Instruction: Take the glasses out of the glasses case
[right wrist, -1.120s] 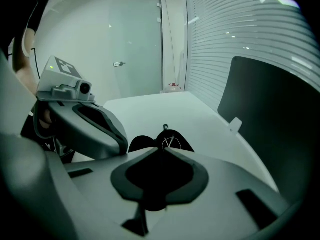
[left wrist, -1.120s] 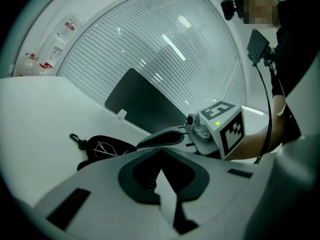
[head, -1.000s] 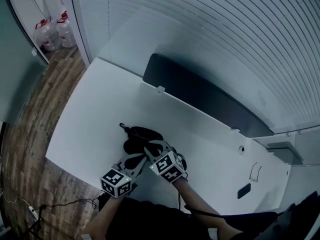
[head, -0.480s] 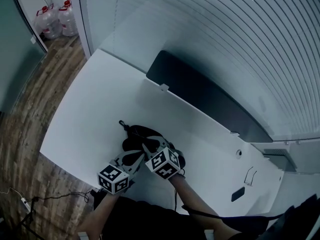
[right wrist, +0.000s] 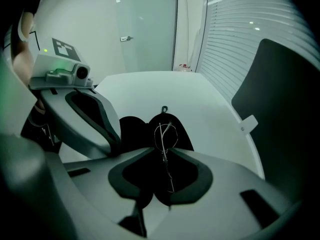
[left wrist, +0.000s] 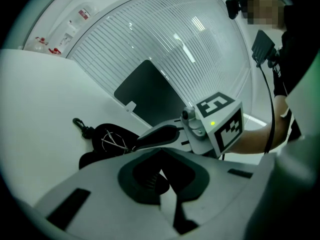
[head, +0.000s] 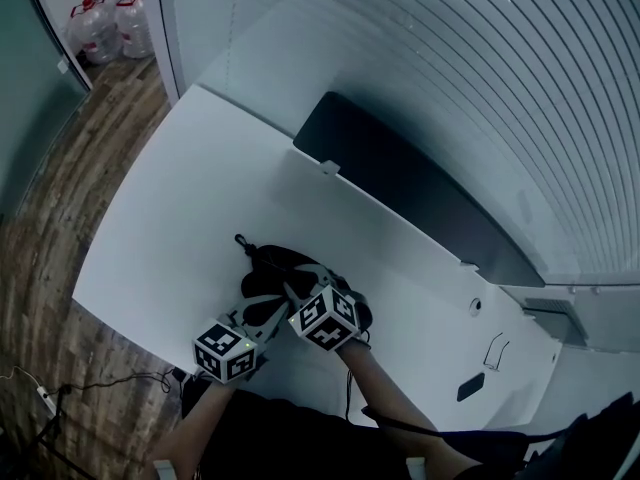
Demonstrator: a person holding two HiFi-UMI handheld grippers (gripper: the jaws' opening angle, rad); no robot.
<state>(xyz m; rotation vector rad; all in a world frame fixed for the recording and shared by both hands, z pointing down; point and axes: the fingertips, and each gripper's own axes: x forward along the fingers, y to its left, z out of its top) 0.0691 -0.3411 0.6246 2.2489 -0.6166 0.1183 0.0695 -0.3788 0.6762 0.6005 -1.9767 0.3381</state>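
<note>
- The fingers (right wrist: 220, 179) of my right gripper (right wrist: 162, 151) are shut on the glasses (right wrist: 165, 134). The thin wire frame runs up between the tips and out past them.
- The fingers of my left gripper (left wrist: 161, 150) are pressed together as well. A black ribbed edge of the glasses case (right wrist: 135, 129) sits in the gap just behind the tips.
- The glasses rest over the open case, with one wire lens ring showing against the black lining.
- The case lies spread in two black lobes on the white tabletop (head: 200, 208), close to the edge nearest me. A small clip (head: 240, 239) sticks out at its far end.
- My two grippers sit side by side over the near part of the case, the right one reaching in just beside the left.
- Well beyond them a dark panel (head: 400, 188) stands along the far edge of the tabletop, in front of a slatted blind (head: 450, 68).
- A wood floor (head: 60, 188) shows off the tabletop's left side, with water bottles (head: 120, 23) at its far corner.
</note>
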